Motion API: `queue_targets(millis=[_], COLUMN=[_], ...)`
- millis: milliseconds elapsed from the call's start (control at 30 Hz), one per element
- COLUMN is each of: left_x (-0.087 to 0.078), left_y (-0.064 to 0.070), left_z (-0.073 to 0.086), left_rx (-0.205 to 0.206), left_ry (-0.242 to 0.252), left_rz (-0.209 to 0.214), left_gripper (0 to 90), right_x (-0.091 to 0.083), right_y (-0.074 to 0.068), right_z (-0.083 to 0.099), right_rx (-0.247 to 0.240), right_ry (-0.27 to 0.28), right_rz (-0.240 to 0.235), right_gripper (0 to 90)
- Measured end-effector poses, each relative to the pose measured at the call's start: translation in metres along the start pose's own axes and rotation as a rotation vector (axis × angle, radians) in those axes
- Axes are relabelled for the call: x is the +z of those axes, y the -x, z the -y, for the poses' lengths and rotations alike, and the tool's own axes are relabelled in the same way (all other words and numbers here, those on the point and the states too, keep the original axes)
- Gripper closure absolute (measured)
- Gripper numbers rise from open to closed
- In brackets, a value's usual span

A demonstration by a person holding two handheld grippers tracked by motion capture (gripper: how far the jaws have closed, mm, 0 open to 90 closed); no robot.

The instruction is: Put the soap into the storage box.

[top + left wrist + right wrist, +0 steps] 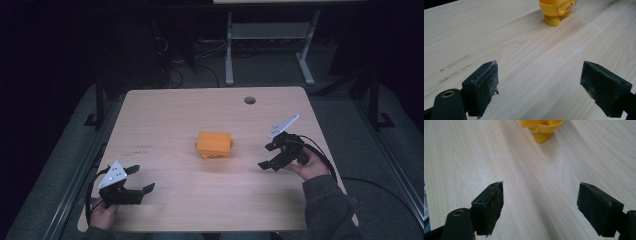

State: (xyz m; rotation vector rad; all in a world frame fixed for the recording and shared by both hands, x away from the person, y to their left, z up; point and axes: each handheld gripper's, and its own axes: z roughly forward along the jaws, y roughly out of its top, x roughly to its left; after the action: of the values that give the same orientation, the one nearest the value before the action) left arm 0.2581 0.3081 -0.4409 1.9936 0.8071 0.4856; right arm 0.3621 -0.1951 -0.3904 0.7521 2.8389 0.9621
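Spanning most of the high view, the pale wooden counter (pixel 165 120) carries a single yellow toy (pixel 214 145), which is set near its middle, slightly toward the right edge and well apart from every corner. In the left gripper view the toy (pixel 557 10) is seen to be a rounded figure on small feet, standing upright with a pink cheek mark; in the right gripper view its underside and one foot (pixel 541 131) are seen. The right tool (pixel 272 156) is held near the right edge with its jaws spread wide and aimed at the toy, nothing between them. The left tool (pixel 134 187) is held near the front left corner, jaws likewise wide and empty. A likely risk is judged to lie in the toy's smooth, curved plastic: if it is pinched off-centre or high, it could be squeezed out, tipped over or pushed across the counter. A one-sided approach could also shove it before the jaws are closed.
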Motion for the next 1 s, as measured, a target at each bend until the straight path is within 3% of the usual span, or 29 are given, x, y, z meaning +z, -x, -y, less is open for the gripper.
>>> queue_targets(millis=[500,1000], left_x=[0.000,0.002], left_y=[0.000,-0.001], left_z=[0.001,0.002], left_rx=[-0.001,0.001], left_ry=[-0.004,-0.011], left_rz=[-0.004,-0.006], left_gripper=[14.3,14.3], right_x=[-0.001,-0.004], right_y=[-0.007,-0.017], right_z=[0.024,0.060], right_rx=[0.039,0.079], right_ry=[-0.003,0.015], right_rz=[0.006,0.021], right_gripper=[20.5,21.7])
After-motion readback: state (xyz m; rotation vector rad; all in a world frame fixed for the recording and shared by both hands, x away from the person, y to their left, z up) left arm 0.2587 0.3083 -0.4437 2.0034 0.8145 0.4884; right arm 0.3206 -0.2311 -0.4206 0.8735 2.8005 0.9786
